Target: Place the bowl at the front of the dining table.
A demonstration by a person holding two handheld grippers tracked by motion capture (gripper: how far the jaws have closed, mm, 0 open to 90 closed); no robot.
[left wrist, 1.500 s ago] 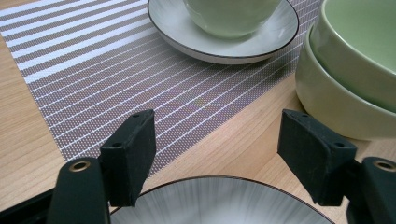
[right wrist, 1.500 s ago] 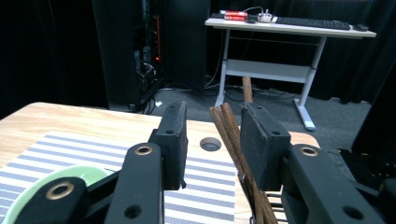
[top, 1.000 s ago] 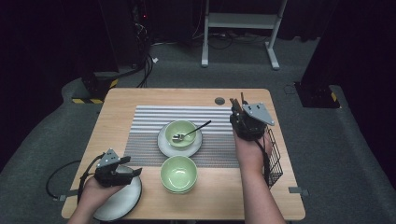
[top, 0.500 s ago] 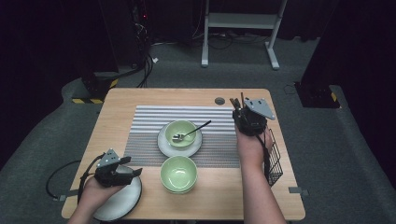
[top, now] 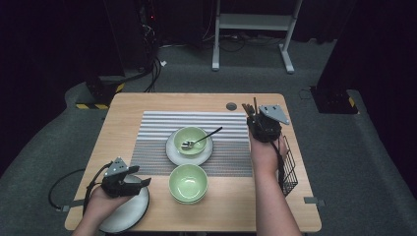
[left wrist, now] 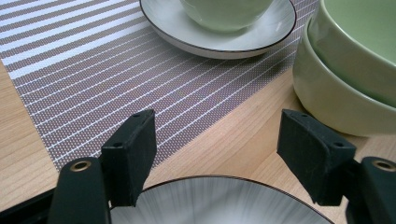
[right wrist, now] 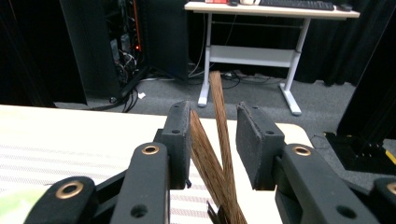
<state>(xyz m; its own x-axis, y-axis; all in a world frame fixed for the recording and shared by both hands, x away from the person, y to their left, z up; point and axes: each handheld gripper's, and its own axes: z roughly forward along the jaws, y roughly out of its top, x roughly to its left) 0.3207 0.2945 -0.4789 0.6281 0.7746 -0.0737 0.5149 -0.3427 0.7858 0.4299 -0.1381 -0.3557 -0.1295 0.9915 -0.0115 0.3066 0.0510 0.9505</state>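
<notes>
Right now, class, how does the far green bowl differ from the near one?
The far bowl sits on a saucer on the striped mat; the near bowl sits on bare wood, stacked in another bowl. The far bowl holds a spoon; the near bowl is empty. Both are pale green.

A grey-and-white striped placemat [top: 157,142] lies mid-counter on the light wooden counter [top: 128,105]. On it, a white saucer [top: 173,153] carries a pale green bowl [top: 184,135] with a metal spoon [top: 209,135] pointing to 2 o'clock. At 6 o'clock, stacked green bowls [top: 188,183]. A black wire basket [top: 289,169] hangs at 3 o'clock.
</notes>
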